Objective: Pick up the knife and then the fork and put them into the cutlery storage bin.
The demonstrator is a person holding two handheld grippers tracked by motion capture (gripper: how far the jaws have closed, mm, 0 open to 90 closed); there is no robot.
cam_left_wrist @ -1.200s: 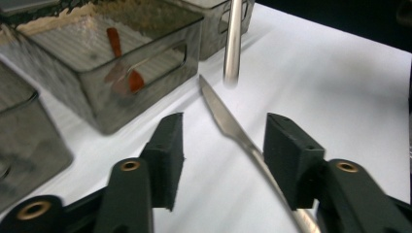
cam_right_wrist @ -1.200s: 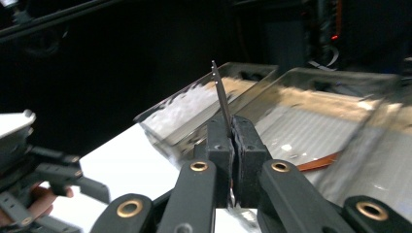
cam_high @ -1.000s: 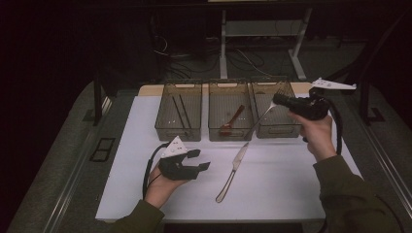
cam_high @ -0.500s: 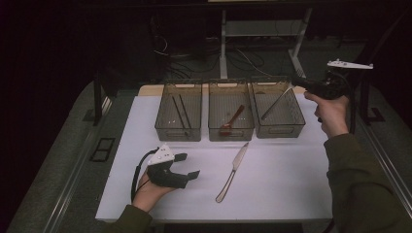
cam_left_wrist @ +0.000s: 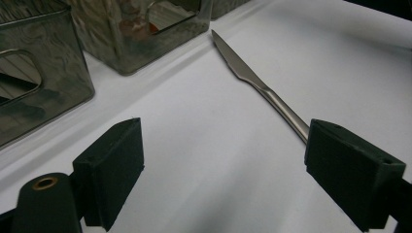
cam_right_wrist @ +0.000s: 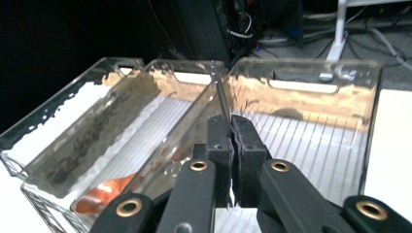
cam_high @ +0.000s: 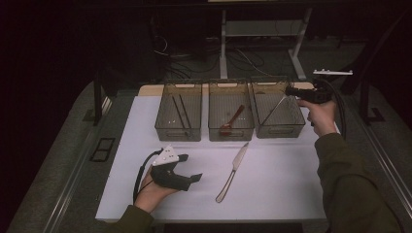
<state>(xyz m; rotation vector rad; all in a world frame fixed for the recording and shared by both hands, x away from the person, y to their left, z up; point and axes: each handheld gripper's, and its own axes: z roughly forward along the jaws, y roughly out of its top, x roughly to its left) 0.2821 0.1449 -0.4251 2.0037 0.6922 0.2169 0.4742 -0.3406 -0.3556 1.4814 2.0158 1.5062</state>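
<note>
Over the right-hand clear bin, a thin metal utensil, likely a fork, slants from the shut right tongs, which pinch its handle. Nearer on the white worktop, a table knife lies loose below the middle bin, which holds a reddish spoon. The left tongs rest beside the knife; their jaws have just been opening and stand wide, gripping nothing.
</note>
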